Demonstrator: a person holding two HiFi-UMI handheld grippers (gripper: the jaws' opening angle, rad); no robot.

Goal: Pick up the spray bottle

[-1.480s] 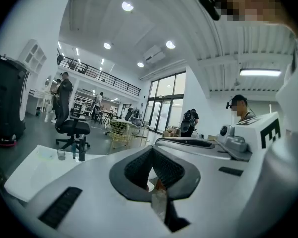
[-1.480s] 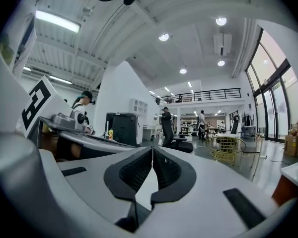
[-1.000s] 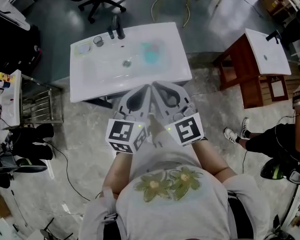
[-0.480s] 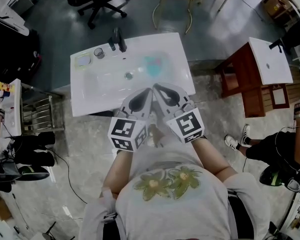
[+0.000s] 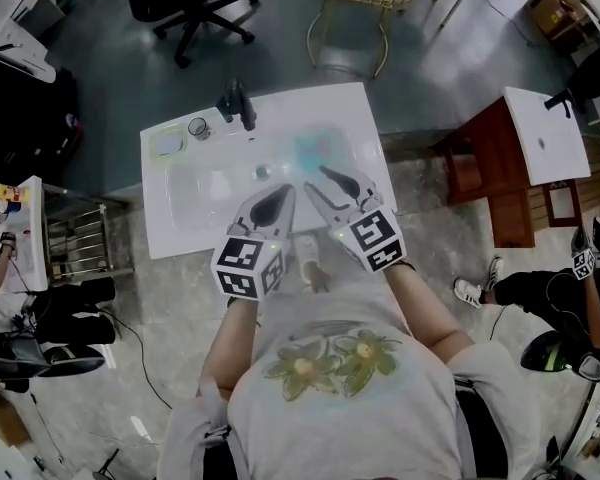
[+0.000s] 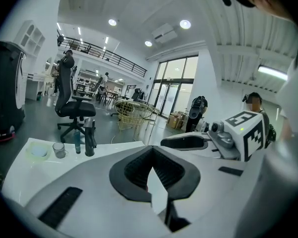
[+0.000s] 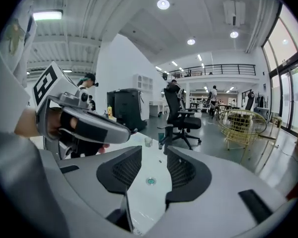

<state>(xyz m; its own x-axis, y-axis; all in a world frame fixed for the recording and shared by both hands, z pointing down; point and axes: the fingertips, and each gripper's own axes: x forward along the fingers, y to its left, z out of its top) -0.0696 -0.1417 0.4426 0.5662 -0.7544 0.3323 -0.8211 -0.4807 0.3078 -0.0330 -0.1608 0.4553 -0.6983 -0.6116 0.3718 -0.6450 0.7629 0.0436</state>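
Spray bottle point(image 6: 78, 143): slim, teal, upright

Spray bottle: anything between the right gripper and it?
Nothing visible. The right gripper, jaws just opening and empty, looks across the basin; the spray bottle stands at the far rim, tight between a glass and the faucet.

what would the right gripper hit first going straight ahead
Probably the white sink basin, near its round green drain, though depth is unclear. The right gripper has just been opening its tongs, nothing between them.
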